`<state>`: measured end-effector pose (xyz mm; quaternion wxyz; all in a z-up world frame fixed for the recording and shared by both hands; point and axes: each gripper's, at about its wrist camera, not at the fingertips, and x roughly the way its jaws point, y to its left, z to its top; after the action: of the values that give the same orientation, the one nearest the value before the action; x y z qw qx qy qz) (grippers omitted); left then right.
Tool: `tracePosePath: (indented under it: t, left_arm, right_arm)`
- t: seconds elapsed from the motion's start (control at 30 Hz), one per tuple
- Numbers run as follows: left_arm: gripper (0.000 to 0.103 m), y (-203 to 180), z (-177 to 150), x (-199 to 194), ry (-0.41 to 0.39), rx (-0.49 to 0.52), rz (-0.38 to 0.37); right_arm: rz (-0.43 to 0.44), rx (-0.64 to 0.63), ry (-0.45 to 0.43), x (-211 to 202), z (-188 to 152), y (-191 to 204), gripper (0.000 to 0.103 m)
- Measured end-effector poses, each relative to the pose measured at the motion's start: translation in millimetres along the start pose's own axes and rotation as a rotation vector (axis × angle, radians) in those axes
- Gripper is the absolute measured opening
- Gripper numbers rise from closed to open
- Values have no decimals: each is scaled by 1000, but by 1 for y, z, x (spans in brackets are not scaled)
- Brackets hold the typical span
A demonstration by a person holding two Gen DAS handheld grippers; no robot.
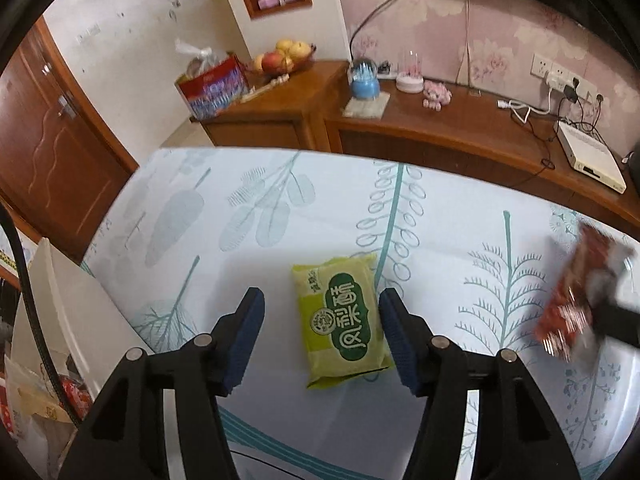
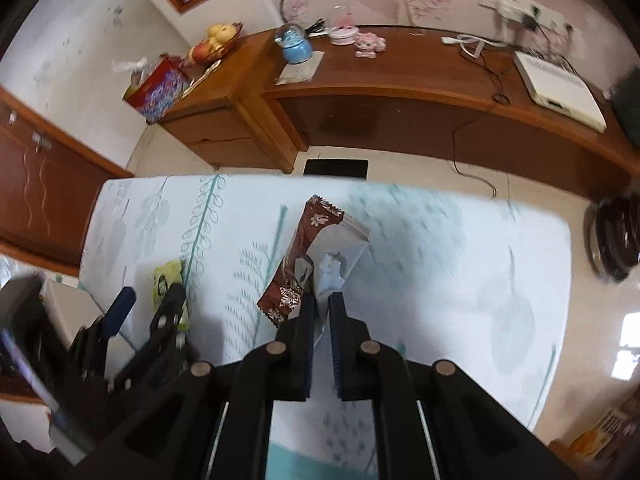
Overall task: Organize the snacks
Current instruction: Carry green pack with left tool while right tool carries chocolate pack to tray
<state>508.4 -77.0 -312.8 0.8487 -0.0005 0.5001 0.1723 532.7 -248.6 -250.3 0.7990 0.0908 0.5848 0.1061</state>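
Snacks are dealt with by both grippers over a leaf-printed table (image 1: 280, 208). Nearest in the left wrist view, the left gripper (image 1: 322, 300) is held with its jaws spread wide, nothing between them but air. The green pack (image 1: 342, 320) lies flat on the table just beyond and between the blue pads (image 1: 250, 320), its right edge near the right-hand pad. It is judged that the jaws are straddling the pack so that they can be brought down and closed across its width.

In the right wrist view, the right gripper (image 2: 319, 300) is pinched tight on a brown bar (image 2: 304, 256) and a silver wrapper (image 2: 340, 252), both lifted clear of the table and tilted. They are gripped by their near ends, so most of each hangs forward. Whether these are two snacks or one torn packet cannot be told, since the frame is blurred.

Relative to the green pack, the held bar is well to the right and above the surface. Beyond the table stands a wooden cabinet (image 1: 440, 128), with a fruit bowl (image 1: 286, 58) on its left end.
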Motion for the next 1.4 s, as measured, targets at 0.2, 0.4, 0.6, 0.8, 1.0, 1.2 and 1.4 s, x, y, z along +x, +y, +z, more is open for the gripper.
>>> tracePosePath:
  t: [0.2, 0.4, 0.6, 0.8, 1.0, 1.2, 1.4]
  left_arm:
    - [42, 0, 4, 7, 51, 2, -46]
    - [38, -2, 1, 5, 58, 25, -60]
    - [38, 0, -7, -4, 98, 78, -116]
    - [37, 2, -20, -29, 126, 123, -183]
    - [37, -1, -34, -76, 111, 264, -248]
    - [37, 18, -53, -131, 109, 369, -296]
    - [37, 52, -66, -179, 60, 417, -352]
  right_arm:
    - [22, 68, -1, -21, -39, -12, 7]
    - [12, 106, 37, -31, -76, -17, 7]
    - [31, 144, 102, -30, -107, -19, 7]
    - [48, 164, 132, -39, -129, -24, 7]
    - [30, 182, 130, -57, -152, -31, 7]
    - [22, 205, 129, -70, -175, -32, 7]
    - [29, 188, 115, -85, -193, -4, 7]
